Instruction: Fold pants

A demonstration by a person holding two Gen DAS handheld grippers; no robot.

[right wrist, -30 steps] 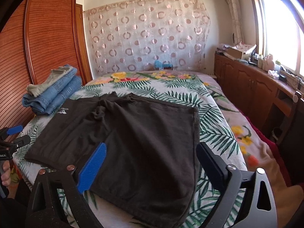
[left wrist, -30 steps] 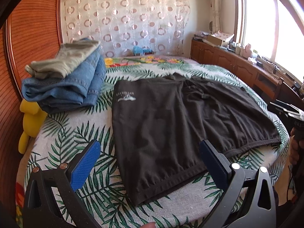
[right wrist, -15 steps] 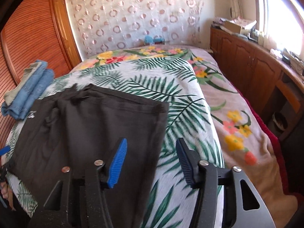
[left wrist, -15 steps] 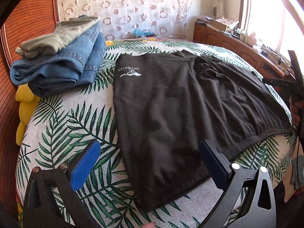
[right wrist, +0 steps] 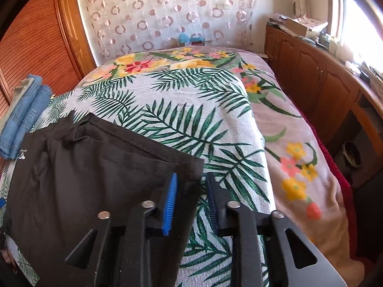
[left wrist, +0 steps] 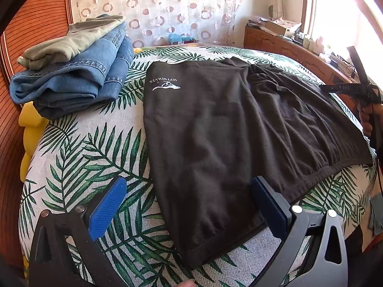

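Note:
Black pants (left wrist: 227, 131) with a small white logo lie spread flat on the leaf-print bed cover; they also show in the right wrist view (right wrist: 91, 181). My left gripper (left wrist: 189, 205) is wide open just above the near hem, one finger on each side of the leg end. My right gripper (right wrist: 191, 201) has its jaws narrowed to a small gap around the far corner edge of the pants, with nothing clamped. The right gripper also shows in the left wrist view (left wrist: 354, 88) at the pants' right side.
A stack of folded jeans with a khaki garment on top (left wrist: 71, 67) sits at the bed's left, also in the right wrist view (right wrist: 24, 114). A yellow toy (left wrist: 31, 129) hangs by the wooden wardrobe. Wooden cabinets (right wrist: 323, 83) line the right wall.
My right gripper has moved to the far corner of the pants and its jaws have narrowed from wide open to a small gap. My left gripper has come closer to the near hem, staying open.

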